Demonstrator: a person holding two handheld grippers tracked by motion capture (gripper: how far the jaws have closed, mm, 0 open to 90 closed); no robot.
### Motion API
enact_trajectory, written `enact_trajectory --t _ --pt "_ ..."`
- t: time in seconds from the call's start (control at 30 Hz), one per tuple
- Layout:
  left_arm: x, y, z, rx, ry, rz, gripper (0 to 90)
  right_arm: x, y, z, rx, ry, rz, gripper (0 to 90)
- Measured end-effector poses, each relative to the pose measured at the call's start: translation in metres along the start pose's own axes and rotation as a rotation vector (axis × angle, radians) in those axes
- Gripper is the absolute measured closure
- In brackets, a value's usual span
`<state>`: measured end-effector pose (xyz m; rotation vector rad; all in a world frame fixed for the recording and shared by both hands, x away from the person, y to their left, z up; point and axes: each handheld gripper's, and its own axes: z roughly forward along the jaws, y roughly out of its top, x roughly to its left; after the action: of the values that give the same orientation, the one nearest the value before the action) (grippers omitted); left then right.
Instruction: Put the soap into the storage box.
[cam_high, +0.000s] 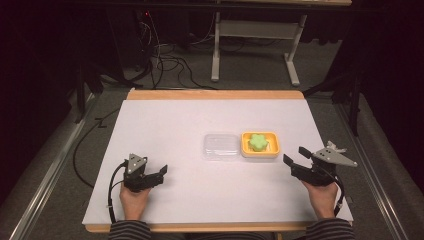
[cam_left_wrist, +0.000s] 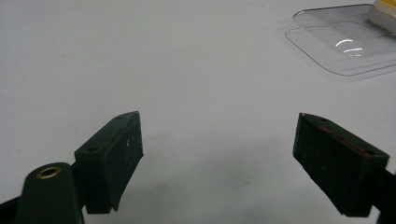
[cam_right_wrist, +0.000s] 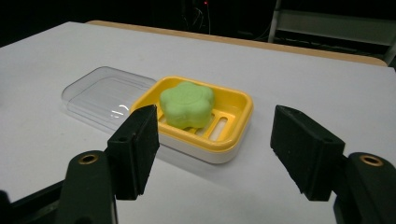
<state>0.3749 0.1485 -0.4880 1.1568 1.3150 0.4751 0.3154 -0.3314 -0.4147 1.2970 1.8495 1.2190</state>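
Left gripper (cam_high: 162, 171) and right gripper (cam_high: 292, 156) sit near the table's (cam_high: 165, 125) front edge, jaws apart and empty; beyond them, mid-table, green soap (cam_high: 258, 142) lies in yellow soap dish (cam_high: 272, 148), clear lid (cam_high: 220, 145) touching its left side.

From the left gripper view, I get the clear lid (cam_left_wrist: 348, 44) cut off at the right edge, and the yellow soap dish (cam_left_wrist: 385, 11) is reduced to a blurred corner at the top right. In the right gripper view my own left jaw covers the dish's near corner and part of the lid's rim. In the high view my forearms are cut by the bottom edge. The floor cables (cam_high: 167, 62) beyond the table (cam_high: 150, 130) run into darkness; I cannot trace them.
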Motion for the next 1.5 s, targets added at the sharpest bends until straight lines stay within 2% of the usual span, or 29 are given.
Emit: enact_trajectory --t 0.33,0.97,1.5 --pt "0.0 0.0 0.0 0.001 0.0 0.003 16.6 0.01 -0.007 0.003 0.014 0.01 -0.026 33.1" --pt "0.0 0.0 0.0 -0.001 -0.001 0.001 16.6 0.027 -0.018 0.011 0.043 0.046 -0.04 33.6" --pt "0.0 0.0 0.0 -0.002 -0.001 -0.001 16.6 0.04 -0.024 0.025 0.064 0.065 -0.059 34.1"
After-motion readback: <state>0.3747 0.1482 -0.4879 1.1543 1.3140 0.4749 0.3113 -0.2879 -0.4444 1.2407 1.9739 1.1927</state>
